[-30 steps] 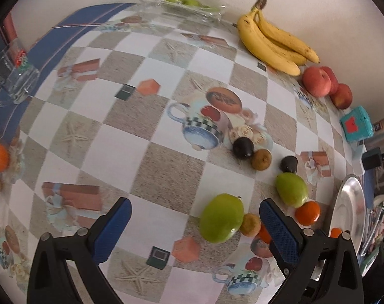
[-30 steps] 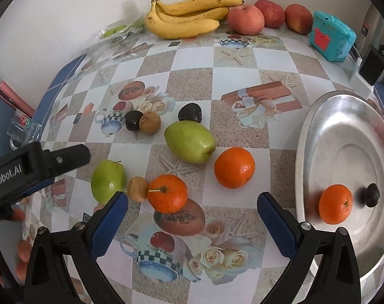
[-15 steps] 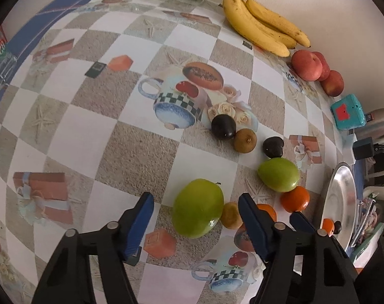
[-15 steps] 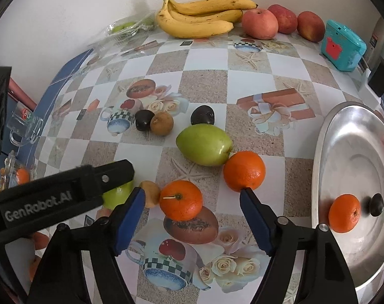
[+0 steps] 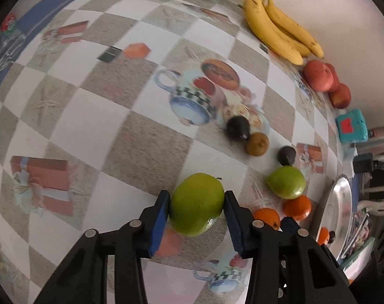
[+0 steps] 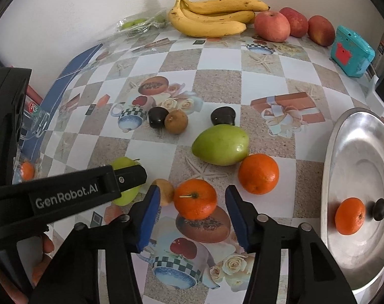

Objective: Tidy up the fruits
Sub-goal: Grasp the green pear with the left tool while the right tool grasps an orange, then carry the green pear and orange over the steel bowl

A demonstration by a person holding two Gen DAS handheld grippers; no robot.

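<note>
Green mango [image 5: 197, 204] seems clenched in left gripper [image 5: 197, 206]; right gripper [image 6: 190, 202] spread around orange [image 6: 195, 198].

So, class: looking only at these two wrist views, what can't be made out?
- Left wrist view: whether the green fruit between the left tool pads is lifted or resting; its underside is hidden.
- Right wrist view: that fruit is mostly covered by the left tool's arm.
- Bagged green items: blurred by plastic, too small to identify.
</note>
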